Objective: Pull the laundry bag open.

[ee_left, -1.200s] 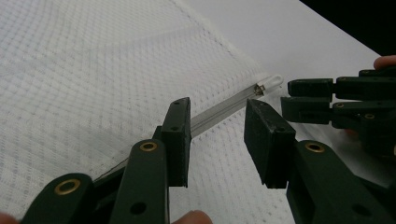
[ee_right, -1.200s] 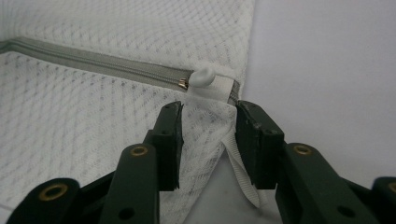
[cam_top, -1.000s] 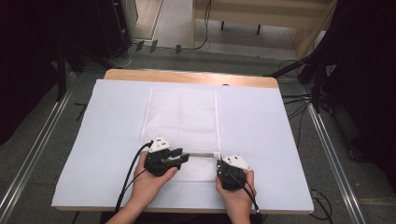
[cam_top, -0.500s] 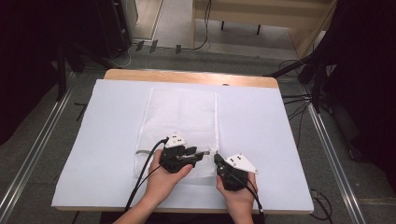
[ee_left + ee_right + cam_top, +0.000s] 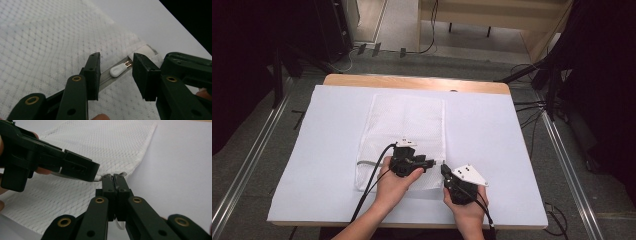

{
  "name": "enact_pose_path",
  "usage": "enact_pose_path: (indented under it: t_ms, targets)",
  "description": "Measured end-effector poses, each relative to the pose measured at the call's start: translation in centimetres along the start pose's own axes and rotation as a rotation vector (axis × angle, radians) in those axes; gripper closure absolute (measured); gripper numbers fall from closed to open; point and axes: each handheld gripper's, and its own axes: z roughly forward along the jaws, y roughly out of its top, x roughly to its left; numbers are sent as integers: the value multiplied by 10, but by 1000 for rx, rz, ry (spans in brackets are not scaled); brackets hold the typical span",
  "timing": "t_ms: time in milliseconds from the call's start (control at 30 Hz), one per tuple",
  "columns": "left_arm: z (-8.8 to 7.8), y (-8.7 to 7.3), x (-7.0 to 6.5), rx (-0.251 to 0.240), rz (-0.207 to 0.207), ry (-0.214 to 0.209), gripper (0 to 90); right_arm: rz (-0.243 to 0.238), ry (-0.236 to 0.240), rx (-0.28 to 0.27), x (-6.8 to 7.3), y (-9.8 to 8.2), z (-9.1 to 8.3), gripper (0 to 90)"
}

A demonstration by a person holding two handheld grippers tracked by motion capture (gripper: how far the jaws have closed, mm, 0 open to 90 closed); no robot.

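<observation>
Both grippers nearer mesh bag's point(image 5: 404, 135) corner: left point(image 5: 115, 75) agape around zipper pull point(image 5: 117, 70), right point(image 5: 114, 178) clamped on fabric.

Wooden surface point(image 5: 412, 81) with rounded far corners, covered by large white sheet point(image 5: 492, 145); bare wood strip shows at far edge. Grey carpet floor point(image 5: 257, 165) around. Metal rails point(image 5: 567, 165) on floor at both sides. Black cables point(image 5: 527, 107) on floor at right. Light wooden furniture point(image 5: 512, 20) beyond.
</observation>
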Motion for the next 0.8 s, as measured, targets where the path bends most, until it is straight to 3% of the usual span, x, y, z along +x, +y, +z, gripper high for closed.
enact_pose_path:
  t_ms: [167, 367, 433, 533, 667, 800]
  targets:
    - [4, 0, 7, 37, -42, -52, 521, -5, 4, -8, 1, 1, 0, 900]
    - [8, -1, 10, 64, -111, -143, 579, -14, 9, -10, 2, 1, 0, 900]
    - [8, -1, 12, 68, -157, -177, 593, -11, 9, -11, 2, 1, 0, 900]
    - [6, 0, 16, 69, -189, -204, 619, -11, 9, -13, 2, 1, -1, 900]
    - [1, 1, 17, 61, -214, -233, 647, -11, -1, -10, 1, 0, -1, 900]
    - [-1, 0, 17, 70, -205, -239, 692, -15, -4, -9, 1, 0, 0, 900]
